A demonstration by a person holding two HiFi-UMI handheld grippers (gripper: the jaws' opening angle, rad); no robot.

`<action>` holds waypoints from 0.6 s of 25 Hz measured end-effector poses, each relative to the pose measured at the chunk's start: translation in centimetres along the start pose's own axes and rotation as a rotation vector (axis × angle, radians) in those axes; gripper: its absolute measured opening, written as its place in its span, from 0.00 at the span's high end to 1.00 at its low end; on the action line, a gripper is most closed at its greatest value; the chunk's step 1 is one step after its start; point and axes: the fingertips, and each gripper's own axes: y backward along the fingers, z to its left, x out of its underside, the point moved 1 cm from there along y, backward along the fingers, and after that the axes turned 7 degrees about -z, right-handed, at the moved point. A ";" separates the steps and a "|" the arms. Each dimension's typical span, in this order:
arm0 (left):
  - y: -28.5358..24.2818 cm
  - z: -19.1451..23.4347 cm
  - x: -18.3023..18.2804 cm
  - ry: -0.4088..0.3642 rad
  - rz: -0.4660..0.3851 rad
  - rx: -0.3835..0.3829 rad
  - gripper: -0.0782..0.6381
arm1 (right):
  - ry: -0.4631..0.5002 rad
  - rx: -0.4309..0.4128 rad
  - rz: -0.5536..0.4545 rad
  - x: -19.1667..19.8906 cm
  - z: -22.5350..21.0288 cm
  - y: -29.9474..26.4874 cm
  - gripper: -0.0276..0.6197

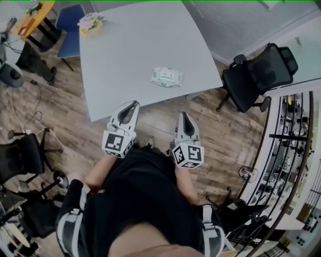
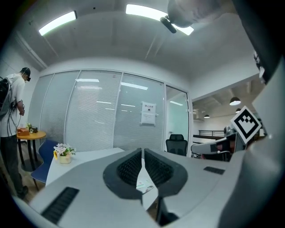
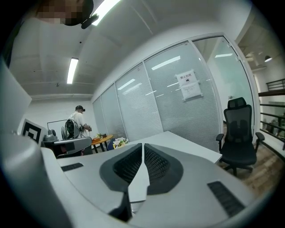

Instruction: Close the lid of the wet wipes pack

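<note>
The wet wipes pack (image 1: 166, 77), white with green print, lies flat on the grey table (image 1: 125, 55) near its front edge. At this size I cannot tell how its lid stands. Both grippers hang in the air in front of the table, over the wooden floor, well short of the pack. My left gripper (image 1: 134, 104) is shut with nothing in it; in the left gripper view (image 2: 142, 151) its jaws meet, and a bit of the pack (image 2: 144, 185) shows below them. My right gripper (image 1: 183, 116) (image 3: 142, 146) is shut too, with nothing between its jaws.
A small flower pot (image 1: 90, 23) stands at the table's far left corner. A black office chair (image 1: 261, 75) is to the table's right, a blue chair (image 1: 70, 25) and an orange round table (image 1: 37, 15) at its far left. A person (image 2: 12, 111) stands by the orange table.
</note>
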 end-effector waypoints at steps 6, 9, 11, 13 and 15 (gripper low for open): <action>1.3 1.3 -0.4 0.008 -0.012 0.015 0.84 | 0.011 -0.017 -0.002 0.4 3.0 0.4 0.92; 1.9 1.5 -0.3 0.006 -0.011 0.028 0.84 | 0.022 -0.007 0.006 0.8 3.9 0.3 0.92; 2.0 1.4 -0.2 0.010 -0.011 0.036 0.84 | 0.024 0.007 0.016 1.1 4.1 0.4 0.92; 2.0 1.3 -0.1 0.016 -0.012 0.044 0.84 | 0.023 0.018 0.023 1.2 4.1 0.6 0.92; 2.2 1.2 -0.1 0.020 -0.012 0.050 0.84 | 0.022 0.023 0.022 1.2 4.2 0.9 0.92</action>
